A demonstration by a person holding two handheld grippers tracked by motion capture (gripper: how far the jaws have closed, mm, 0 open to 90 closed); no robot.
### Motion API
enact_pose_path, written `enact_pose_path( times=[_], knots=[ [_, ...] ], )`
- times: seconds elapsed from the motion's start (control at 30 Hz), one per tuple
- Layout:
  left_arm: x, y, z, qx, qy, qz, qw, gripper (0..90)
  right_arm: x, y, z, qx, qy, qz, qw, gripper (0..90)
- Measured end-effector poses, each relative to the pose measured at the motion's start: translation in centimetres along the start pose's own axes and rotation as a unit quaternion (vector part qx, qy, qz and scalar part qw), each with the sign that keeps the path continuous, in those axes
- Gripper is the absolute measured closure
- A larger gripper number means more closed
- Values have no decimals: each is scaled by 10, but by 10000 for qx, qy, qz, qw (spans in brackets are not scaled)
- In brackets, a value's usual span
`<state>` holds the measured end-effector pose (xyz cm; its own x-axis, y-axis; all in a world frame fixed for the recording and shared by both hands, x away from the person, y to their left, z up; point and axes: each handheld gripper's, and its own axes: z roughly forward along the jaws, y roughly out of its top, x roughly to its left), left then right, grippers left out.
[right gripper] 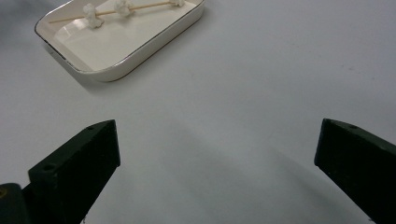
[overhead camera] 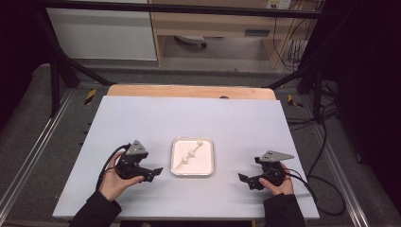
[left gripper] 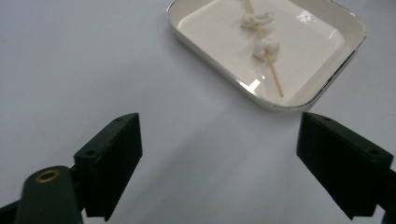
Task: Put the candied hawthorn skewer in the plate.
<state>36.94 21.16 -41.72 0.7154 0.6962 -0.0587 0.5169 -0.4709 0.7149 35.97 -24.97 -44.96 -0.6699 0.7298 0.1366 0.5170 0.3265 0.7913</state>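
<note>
High view: a white counter (overhead camera: 142, 118) with a shallow white tray (overhead camera: 178, 169) at its middle, a person's hands coming in from the near edge.
Skewer: a thin wooden skewer (overhead camera: 190, 156) threaded with small white lumps lies slantwise inside the tray, resting on its floor.
Left hand-held gripper (overhead camera: 152, 173): just beside the tray's left rim, tips aimed at it, apart from the tray and the skewer.
Left jaws: released, standing wide with bare counter between them.
Left gripper view: the tray (left gripper: 224, 70) sits ahead and to the upper right of the left hand-held gripper (left gripper: 219, 154); the skewer (left gripper: 268, 63) runs across it, its bare end nearest the jaws.
Right hand-held gripper (overhead camera: 245, 179): to the right of the tray, farther from it than the left one, tips aimed toward it.
Right jaws: released, spread wide, nothing between them.
Right gripper view: the tray (right gripper: 135, 58) lies ahead at the upper left of the right hand-held gripper (right gripper: 217, 154), well apart; the skewer (right gripper: 112, 11) lies along its far side.
</note>
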Motion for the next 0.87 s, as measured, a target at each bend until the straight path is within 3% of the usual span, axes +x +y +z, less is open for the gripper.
enact_pose_path(
  times=[0.2, 0.5, 0.87],
  knots=[
    [12, -24, -7, -99, 176, -169, 9997, 104, 0, 0, 0, 40, -21, -25, 10000, 8],
    [24, -55, -15, -232, 228, -311, 9990, 75, 1, -2, 2, 117, -28, -40, 9999, 8],
    [26, -60, -15, -221, 227, -321, 9990, 79, 1, -2, 1, 115, 3, -19, 9999, 8]
  ],
)
